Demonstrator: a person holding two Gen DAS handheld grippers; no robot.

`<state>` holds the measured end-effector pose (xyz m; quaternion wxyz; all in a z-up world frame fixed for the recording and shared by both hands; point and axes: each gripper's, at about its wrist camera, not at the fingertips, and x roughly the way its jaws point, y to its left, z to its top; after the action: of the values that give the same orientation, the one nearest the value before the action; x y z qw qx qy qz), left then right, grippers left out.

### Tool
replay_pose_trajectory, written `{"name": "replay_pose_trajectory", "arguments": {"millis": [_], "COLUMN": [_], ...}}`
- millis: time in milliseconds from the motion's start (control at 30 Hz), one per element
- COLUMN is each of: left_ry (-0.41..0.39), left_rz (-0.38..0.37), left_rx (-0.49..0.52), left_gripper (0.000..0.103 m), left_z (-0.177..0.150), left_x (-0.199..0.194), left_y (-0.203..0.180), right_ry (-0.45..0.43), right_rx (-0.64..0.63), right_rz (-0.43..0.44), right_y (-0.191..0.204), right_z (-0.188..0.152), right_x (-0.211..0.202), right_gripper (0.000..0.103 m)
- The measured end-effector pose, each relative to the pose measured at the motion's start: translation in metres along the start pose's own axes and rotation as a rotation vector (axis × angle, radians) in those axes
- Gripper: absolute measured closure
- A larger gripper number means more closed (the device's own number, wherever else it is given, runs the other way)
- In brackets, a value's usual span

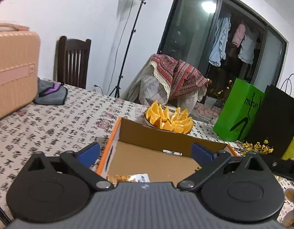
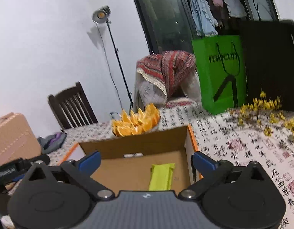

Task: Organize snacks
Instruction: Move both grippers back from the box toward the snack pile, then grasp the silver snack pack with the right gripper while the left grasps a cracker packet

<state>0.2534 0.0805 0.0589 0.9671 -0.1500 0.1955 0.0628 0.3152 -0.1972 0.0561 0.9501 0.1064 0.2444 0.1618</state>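
Note:
An open cardboard box (image 1: pixel 152 133) with orange edges sits on the table. My left gripper (image 1: pixel 146 153) hangs over its near left part, jaws wide open and empty. Below it a snack packet with an orange and white wrapper (image 1: pixel 131 178) lies on the box floor, partly hidden by the gripper body. In the right wrist view the same box (image 2: pixel 139 143) holds a yellow-green snack bar (image 2: pixel 162 176) on its floor. My right gripper (image 2: pixel 146 161) stands open above that bar, not touching it.
A bowl of orange wedges (image 1: pixel 169 120) stands just behind the box. A pink suitcase (image 1: pixel 13 66) and a grey pouch (image 1: pixel 51 93) lie at the left. Green (image 1: pixel 238 110) and black (image 1: pixel 277 118) paper bags and yellow flower sprigs (image 2: pixel 265 112) are at the right.

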Motion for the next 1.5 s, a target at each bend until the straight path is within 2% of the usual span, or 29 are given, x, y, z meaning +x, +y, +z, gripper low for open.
{"name": "replay_pose_trajectory", "arguments": {"millis": [133, 233, 633, 767, 933, 1067, 1267, 1400, 1500], "left_ry": [-0.017, -0.022, -0.029, -0.014, 0.029, 0.074, 0.113, 0.128, 0.136], "left_rz": [0.000, -0.007, -0.026, -0.022, -0.026, -0.029, -0.048, -0.049, -0.055], "left_rx": [0.015, 0.028, 0.069, 0.092, 0.112, 0.081, 0.085, 0.086, 0.091], "left_gripper": [0.000, 0.000, 0.000, 0.000, 0.000, 0.000, 0.000, 0.000, 0.000], "left_z": [-0.002, -0.006, -0.039, -0.053, -0.073, -0.087, -0.101, -0.103, -0.104], "left_x": [-0.024, -0.040, -0.093, -0.103, -0.111, -0.115, -0.117, -0.115, -0.114], "left_y": [0.001, 0.001, 0.007, 0.012, 0.021, 0.033, 0.040, 0.040, 0.039], "right_ry": [-0.034, -0.029, 0.017, 0.044, 0.092, 0.127, 0.161, 0.201, 0.238], "right_rx": [-0.038, -0.062, -0.105, -0.093, -0.062, -0.066, -0.114, -0.132, -0.129], "right_rz": [-0.009, -0.026, -0.004, 0.054, 0.068, 0.067, 0.078, 0.065, 0.056], "right_y": [0.009, 0.013, 0.012, 0.005, -0.003, -0.003, 0.008, 0.016, 0.018], "right_z": [-0.002, -0.009, -0.070, -0.089, -0.107, -0.121, -0.130, -0.131, -0.132], "right_x": [-0.027, -0.044, -0.091, -0.100, -0.105, -0.108, -0.102, -0.084, -0.069], "right_gripper": [0.000, 0.000, 0.000, 0.000, 0.000, 0.000, 0.000, 0.004, 0.015]}}
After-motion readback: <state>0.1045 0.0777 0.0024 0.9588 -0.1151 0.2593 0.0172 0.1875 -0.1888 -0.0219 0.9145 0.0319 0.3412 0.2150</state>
